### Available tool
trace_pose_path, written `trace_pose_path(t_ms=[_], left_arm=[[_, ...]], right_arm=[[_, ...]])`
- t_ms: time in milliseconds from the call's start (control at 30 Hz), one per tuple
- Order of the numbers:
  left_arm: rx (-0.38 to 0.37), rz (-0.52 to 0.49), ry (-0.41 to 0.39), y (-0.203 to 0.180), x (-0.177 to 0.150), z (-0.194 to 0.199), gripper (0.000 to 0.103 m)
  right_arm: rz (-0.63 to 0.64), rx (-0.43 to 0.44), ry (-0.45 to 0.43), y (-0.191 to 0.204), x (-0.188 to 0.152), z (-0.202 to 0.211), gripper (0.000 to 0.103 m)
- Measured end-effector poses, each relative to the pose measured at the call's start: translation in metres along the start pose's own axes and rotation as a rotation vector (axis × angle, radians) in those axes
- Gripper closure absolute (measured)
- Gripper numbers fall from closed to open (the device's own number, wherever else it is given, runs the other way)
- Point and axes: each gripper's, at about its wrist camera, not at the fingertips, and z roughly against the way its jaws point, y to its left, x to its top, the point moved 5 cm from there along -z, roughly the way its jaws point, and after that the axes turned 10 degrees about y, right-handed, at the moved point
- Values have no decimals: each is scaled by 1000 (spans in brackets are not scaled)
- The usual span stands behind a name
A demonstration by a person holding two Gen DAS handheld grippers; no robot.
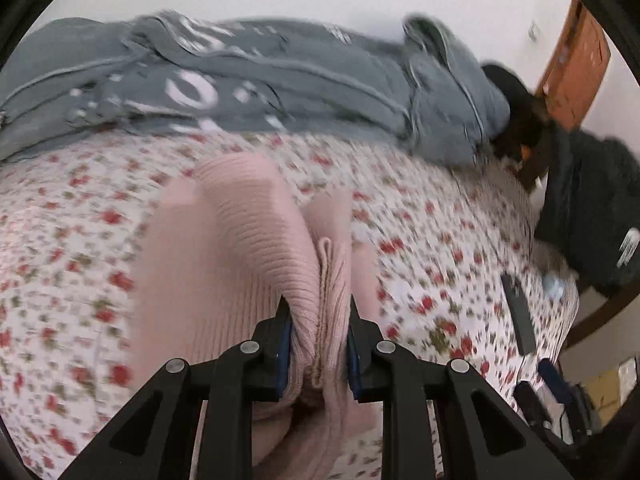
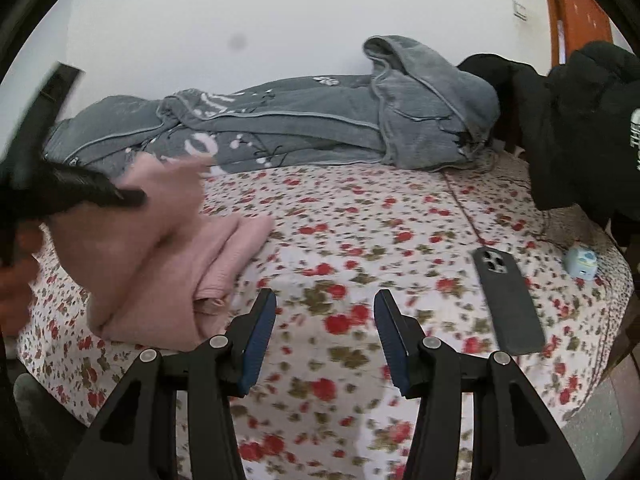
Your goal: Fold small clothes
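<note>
While left gripper (image 1: 316, 344) clenches pink sweater (image 1: 256, 240) above bedspread (image 1: 420, 220); right gripper (image 2: 326, 336) released, hovering

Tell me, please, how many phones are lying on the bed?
1: the dark phone lies face down on the floral bedspread, right of the open right gripper. Others may be hidden.

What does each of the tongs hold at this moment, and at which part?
The left tongs are shut on the pink sweater, pinching a bunched ribbed edge. The right tongs are open and hold nothing.
</note>
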Motion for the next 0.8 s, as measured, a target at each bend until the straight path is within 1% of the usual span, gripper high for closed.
trace_pose_path(t_ms=[67,100,167,200,233,267,300,367,400,467,500,567,633,667,733,800], left_arm=[[-3,9,29,-7,-3,-12,78],[-21,11,46,-9,-4,-16,76],[-86,24,36,-9,-6,-11,73],[-133,29,21,-7,-5,-4,66],[-158,30,14,-6,-4,2,62],[-174,25,-3,-3,-3,10,55],[-169,17,-28,0,-2,19,53],[-111,-3,-85,9,-1,37,52],[-78,-7,-104,15,-1,44,51],[-33,-15,-134,33,-4,57,50],[-19,-16,-142,42,-5,62,49],[16,-11,-146,63,-8,66,48],[35,-5,-139,83,-10,66,48],[39,-3,-131,96,-15,65,48],[46,4,-117,114,-20,61,48],[52,21,-111,129,-25,58,48]], right_arm=[[-1,-5,12,-8,-6,3,53],[0,1,14,-10,-8,5,53],[3,20,17,-13,-12,8,53],[5,33,18,-13,-12,8,53],[3,44,19,-13,-12,8,53],[-2,59,18,-13,-10,7,53],[-13,80,17,-11,-8,7,53],[-41,146,19,-5,0,4,52],[-55,197,21,0,6,2,51],[-80,276,26,12,18,-3,42],[-99,313,30,18,24,-7,41],[-144,397,47,32,36,-19,38],[-186,477,79,48,46,-36,33],[-205,502,98,55,50,-46,31],[-238,525,156,68,56,-72,31],[-271,552,232,80,60,-100,31]])
